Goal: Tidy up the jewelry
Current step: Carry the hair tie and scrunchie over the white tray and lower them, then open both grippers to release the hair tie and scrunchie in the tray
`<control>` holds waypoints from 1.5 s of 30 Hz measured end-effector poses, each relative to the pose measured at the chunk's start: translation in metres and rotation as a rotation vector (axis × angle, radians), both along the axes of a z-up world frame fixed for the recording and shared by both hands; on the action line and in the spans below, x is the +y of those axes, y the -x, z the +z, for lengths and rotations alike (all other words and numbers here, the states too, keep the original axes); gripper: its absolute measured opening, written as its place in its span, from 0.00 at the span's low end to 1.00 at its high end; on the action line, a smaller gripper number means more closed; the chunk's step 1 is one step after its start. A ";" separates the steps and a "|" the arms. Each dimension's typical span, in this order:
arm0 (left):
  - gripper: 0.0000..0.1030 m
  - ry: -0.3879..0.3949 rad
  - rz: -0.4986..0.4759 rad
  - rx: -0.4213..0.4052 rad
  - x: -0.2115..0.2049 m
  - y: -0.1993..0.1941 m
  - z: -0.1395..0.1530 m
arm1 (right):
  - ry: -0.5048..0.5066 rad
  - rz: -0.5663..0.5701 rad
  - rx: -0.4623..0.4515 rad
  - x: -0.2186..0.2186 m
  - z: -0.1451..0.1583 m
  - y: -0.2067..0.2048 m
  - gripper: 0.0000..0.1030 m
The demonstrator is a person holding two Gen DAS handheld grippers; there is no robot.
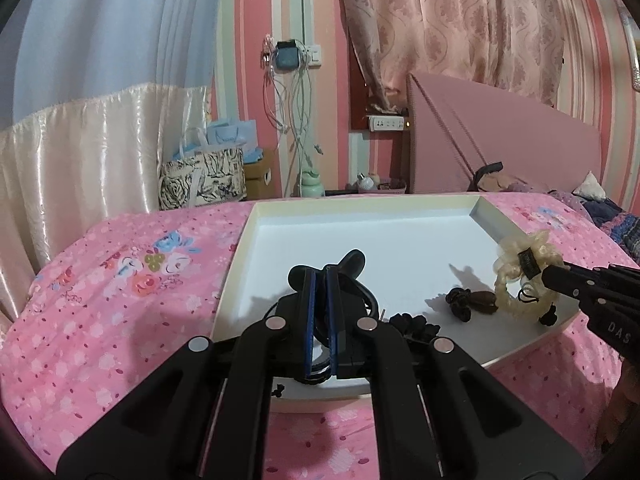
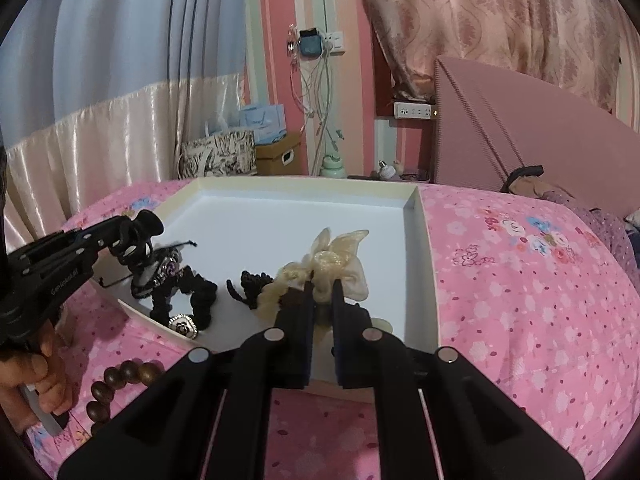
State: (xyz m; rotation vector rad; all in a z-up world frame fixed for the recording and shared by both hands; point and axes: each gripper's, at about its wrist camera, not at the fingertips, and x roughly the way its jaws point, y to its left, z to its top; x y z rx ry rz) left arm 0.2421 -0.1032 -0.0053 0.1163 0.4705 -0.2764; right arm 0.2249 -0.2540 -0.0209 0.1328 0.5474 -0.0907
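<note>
holding a black claw clip (image 1: 347, 266) clamped at centre frame, the left gripper (image 1: 323, 280) hovers over the white tray (image 1: 360, 208) on a pink bedspread (image 1: 120, 280). at the right edge of that view, the right gripper (image 2: 322, 286) is pinched onto a cream scrunchie (image 2: 336, 268) above the tray's near right corner. already lying in the tray: a black scrunchie (image 2: 196, 292), a small dark knotted piece (image 2: 252, 284), a silver brooch (image 2: 183, 326) and what may be a beaded band. a wooden bead bracelet (image 2: 120, 380) waits outside, lower left of the right view. roughly half done, both held pieces unplaced.
</note>
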 end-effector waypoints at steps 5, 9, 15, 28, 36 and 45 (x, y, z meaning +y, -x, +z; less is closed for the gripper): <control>0.03 -0.041 0.028 0.040 -0.005 -0.009 -0.004 | 0.034 0.014 0.022 0.007 -0.001 -0.005 0.08; 0.03 -0.045 0.032 0.042 -0.005 -0.011 -0.004 | 0.011 0.032 0.027 0.005 -0.002 -0.007 0.08; 0.03 -0.069 0.030 0.059 -0.010 -0.015 -0.006 | -0.026 0.020 0.038 -0.002 -0.005 -0.008 0.10; 0.03 -0.058 0.024 0.035 -0.012 -0.016 0.010 | -0.001 0.019 0.047 0.000 0.004 -0.020 0.08; 0.03 -0.015 0.057 0.088 -0.013 -0.053 0.015 | -0.050 -0.063 0.071 -0.015 -0.002 -0.058 0.08; 0.03 -0.097 0.048 0.157 -0.028 -0.069 -0.016 | -0.020 -0.074 0.160 -0.015 -0.016 -0.075 0.10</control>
